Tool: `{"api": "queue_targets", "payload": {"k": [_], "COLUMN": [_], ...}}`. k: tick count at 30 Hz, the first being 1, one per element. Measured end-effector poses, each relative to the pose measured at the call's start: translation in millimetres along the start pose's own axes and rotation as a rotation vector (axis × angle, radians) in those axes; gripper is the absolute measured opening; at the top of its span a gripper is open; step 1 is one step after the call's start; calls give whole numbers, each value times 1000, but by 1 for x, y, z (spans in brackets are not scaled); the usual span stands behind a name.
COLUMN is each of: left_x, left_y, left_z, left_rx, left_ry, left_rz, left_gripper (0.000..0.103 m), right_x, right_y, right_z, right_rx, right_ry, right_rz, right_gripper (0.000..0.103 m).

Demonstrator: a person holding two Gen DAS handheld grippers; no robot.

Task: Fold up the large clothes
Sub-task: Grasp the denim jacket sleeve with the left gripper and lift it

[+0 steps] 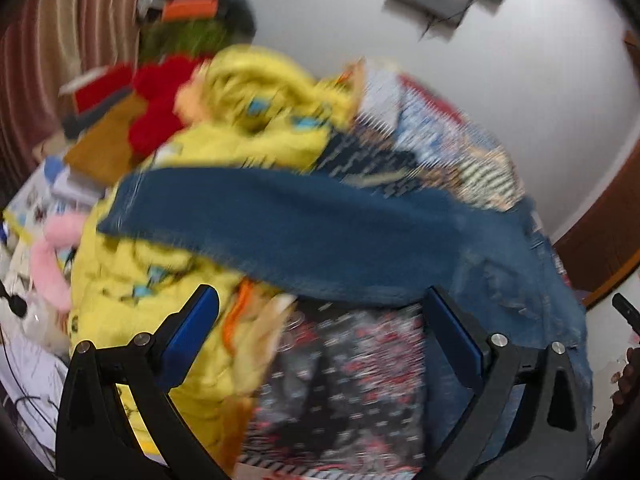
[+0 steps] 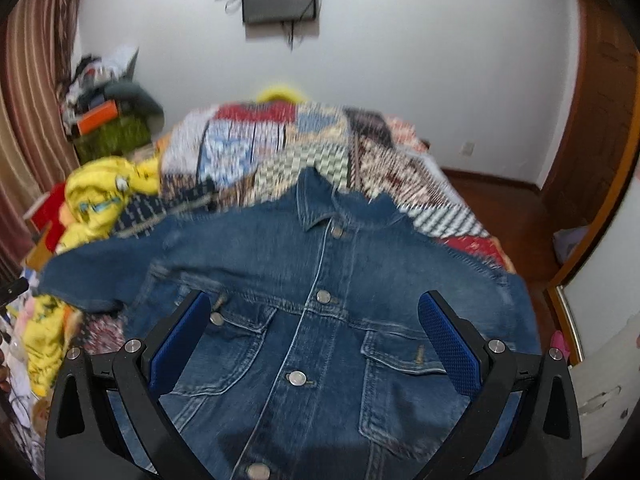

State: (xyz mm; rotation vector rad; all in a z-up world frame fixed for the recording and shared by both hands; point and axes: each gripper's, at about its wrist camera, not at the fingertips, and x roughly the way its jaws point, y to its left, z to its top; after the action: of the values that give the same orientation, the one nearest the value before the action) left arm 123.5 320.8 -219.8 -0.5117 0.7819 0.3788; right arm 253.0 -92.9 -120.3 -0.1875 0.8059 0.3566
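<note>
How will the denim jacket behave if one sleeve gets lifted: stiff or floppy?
Probably floppy but weighty: the denim jacket drapes over the patchwork bedspread, and its sleeve sags across the bed. Thick seams and metal buttons suggest creases will resist. Unlikely to slip.

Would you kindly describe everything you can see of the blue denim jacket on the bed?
The blue denim jacket lies front-up on the patchwork bedspread, collar towards the far wall. It looks like faded, sturdy denim with pale stitching, a placket fastened with round metal buttons, and two flapped chest pockets. One sleeve stretches out sideways over the yellow printed garment. Both grippers are open above it, not visibly gripping; motion blur hides finer detail.
</note>
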Motion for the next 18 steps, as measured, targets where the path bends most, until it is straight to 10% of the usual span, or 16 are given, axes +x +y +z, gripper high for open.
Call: {"api": "queue_targets", "payload": {"k": [10,18], "left_x": [68,99], "left_y": [63,86], "left_z": [7,34], "left_rx": [-252,-325], "left_ry": [169,160], "left_rz": [-176,-101], "left_gripper": [79,42], "right_x": [89,113], "right_y": [21,34], "right_z": [13,18], "right_rx": [-98,-138], "right_ry": [212,257], "right_rz": [20,51], "right_gripper": [103,103]}}
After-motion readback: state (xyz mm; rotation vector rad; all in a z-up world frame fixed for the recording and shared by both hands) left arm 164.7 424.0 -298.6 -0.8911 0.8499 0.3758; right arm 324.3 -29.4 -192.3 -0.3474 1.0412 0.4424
